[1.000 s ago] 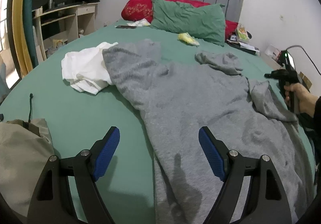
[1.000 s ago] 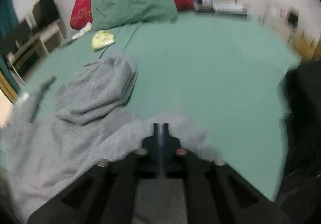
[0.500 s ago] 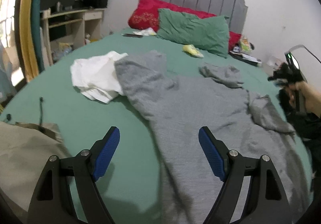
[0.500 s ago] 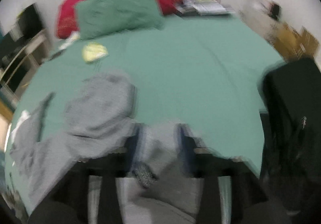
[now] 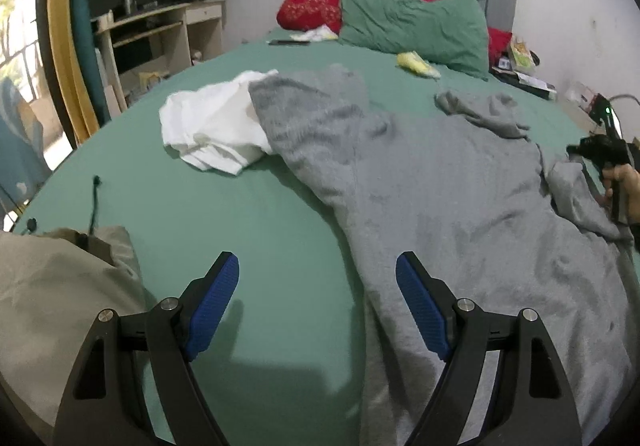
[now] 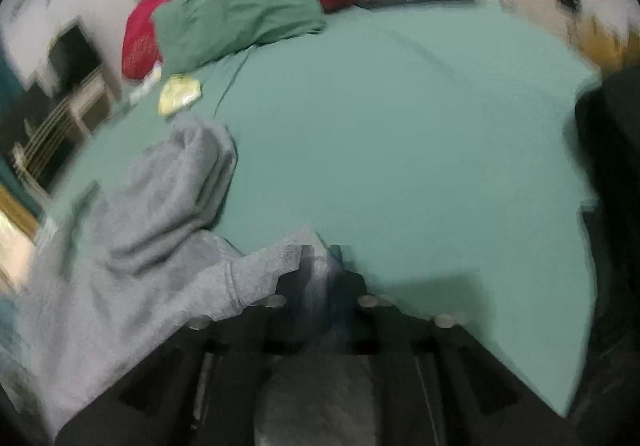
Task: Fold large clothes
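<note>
Although the grey garment lies spread across the green bed, you have hardly begun the folding: no clean crease or doubled panel shows anywhere on it. It sprawls from the near edge of the bed up toward the pillows, its body rumpled, one upper part overlapping the white cloth on the left and a bunched sleeve or hood lying near the green pillow.

Your left gripper hovers above the sheet with its blue pads spread wide, holding nothing; its right finger hangs over the garment's left edge, the left one over bare sheet. A beige cloth sits just beside it at the lower left.

Your right gripper appears pressed together on a corner of the grey fabric at the garment's right side, though that view is blurred, so take the grip as likely, not certain. From the left wrist view you can see your right hand at that same edge.

By my reading, everything is left to do: flatten the body, bring the sleeves in, then fold it over. A one-sided pull could drag the whole piece instead of folding it.
</note>
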A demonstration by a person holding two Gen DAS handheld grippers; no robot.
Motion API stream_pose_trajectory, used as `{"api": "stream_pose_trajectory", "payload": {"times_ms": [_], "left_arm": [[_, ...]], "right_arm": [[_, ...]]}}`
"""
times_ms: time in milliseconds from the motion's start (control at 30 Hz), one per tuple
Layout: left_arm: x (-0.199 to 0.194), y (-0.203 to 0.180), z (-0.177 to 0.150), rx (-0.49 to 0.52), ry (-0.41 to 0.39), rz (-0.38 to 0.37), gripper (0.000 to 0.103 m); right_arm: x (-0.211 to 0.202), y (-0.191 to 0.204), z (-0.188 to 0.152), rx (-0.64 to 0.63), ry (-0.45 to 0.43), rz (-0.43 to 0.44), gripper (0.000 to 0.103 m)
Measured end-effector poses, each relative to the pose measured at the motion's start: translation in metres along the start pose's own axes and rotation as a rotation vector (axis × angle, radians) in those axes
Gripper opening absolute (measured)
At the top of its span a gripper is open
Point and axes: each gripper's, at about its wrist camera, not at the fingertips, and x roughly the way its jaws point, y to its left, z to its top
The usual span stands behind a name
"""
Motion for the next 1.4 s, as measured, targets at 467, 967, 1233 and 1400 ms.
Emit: {"api": "stream_pose_trajectory", "payload": {"times_ms": [467, 967, 1233, 1400], "left_arm": [[-0.043, 0.018, 0.020, -0.061, -0.091, -0.040, 0.084], [-0.046, 0.075, 0.008, -0.120, -0.040, -0.026, 0.084], [-0.038, 0.077, 0.013, -0.155, -0.007, -0.055, 0.084], [-0.030, 0.069, 0.011, -0.142, 0.020, -0.061, 0.084]], "right_arm": [[-0.175, 0.244, 0.019, -0.351, -0.265, 0.208, 0.006], [-0.091, 0.346, -0.141, -0.507, 0.107, 0.354, 0.068], [-0.036, 0.285, -0.134, -0.563, 0.312, 0.359, 0.068], [-0.002, 0.303, -0.156, -0.722, 0.356, 0.266, 0.068]]}}
